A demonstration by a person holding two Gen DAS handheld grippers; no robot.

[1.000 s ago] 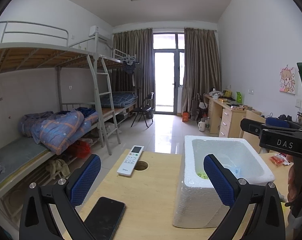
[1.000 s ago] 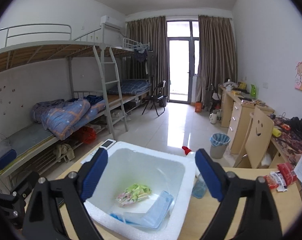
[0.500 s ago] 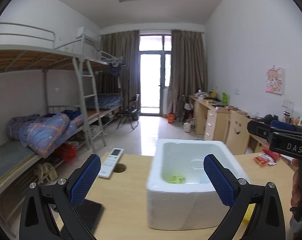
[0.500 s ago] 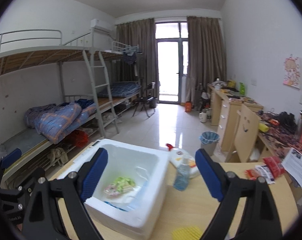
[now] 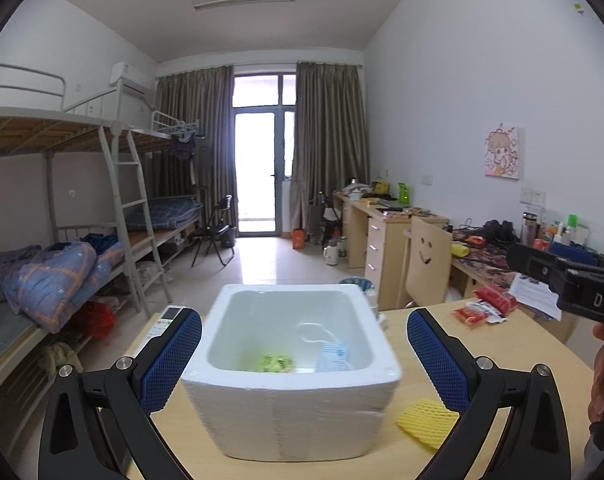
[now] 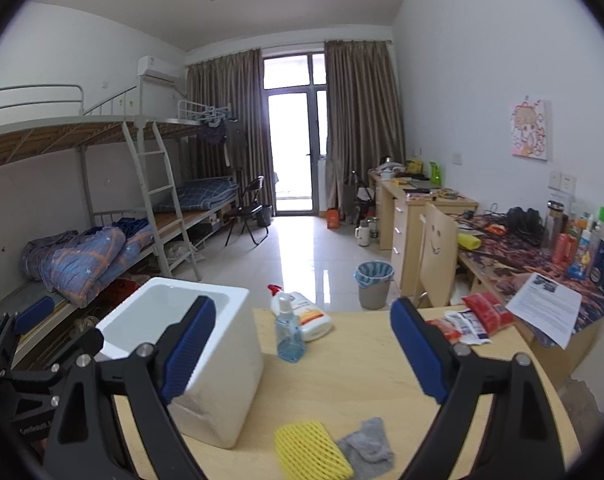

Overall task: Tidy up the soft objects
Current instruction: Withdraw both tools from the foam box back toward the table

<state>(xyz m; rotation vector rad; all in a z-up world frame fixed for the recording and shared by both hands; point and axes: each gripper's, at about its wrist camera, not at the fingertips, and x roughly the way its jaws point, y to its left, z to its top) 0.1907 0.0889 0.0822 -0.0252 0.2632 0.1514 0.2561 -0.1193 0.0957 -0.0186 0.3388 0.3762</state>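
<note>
A white foam box point(image 5: 290, 408) stands on the wooden table, holding a green soft item point(image 5: 274, 362) and a blue-white pack point(image 5: 334, 358). My left gripper point(image 5: 304, 344) hovers open in front of the box, its pads touching nothing. To the right of the box lies a yellow foam net point(image 5: 426, 420). In the right wrist view the foam box point(image 6: 226, 360) sits at the left. The yellow net point(image 6: 310, 450) and a grey cloth point(image 6: 368, 446) lie near the front edge. My right gripper point(image 6: 302, 348) is open and empty above them.
A clear sanitizer bottle point(image 6: 288, 336) and a white spray bottle point(image 6: 308, 316) stand behind the box. Red snack packets point(image 6: 486, 312) and a paper sheet point(image 6: 546, 312) lie at the far right. A remote point(image 5: 168, 316) lies left of the box. A bin point(image 6: 374, 284) stands on the floor.
Both grippers have swung to the right along the table. The box has slid leftward in both views, and the yellow net and grey cloth have come into sight. Jaws unchanged.
</note>
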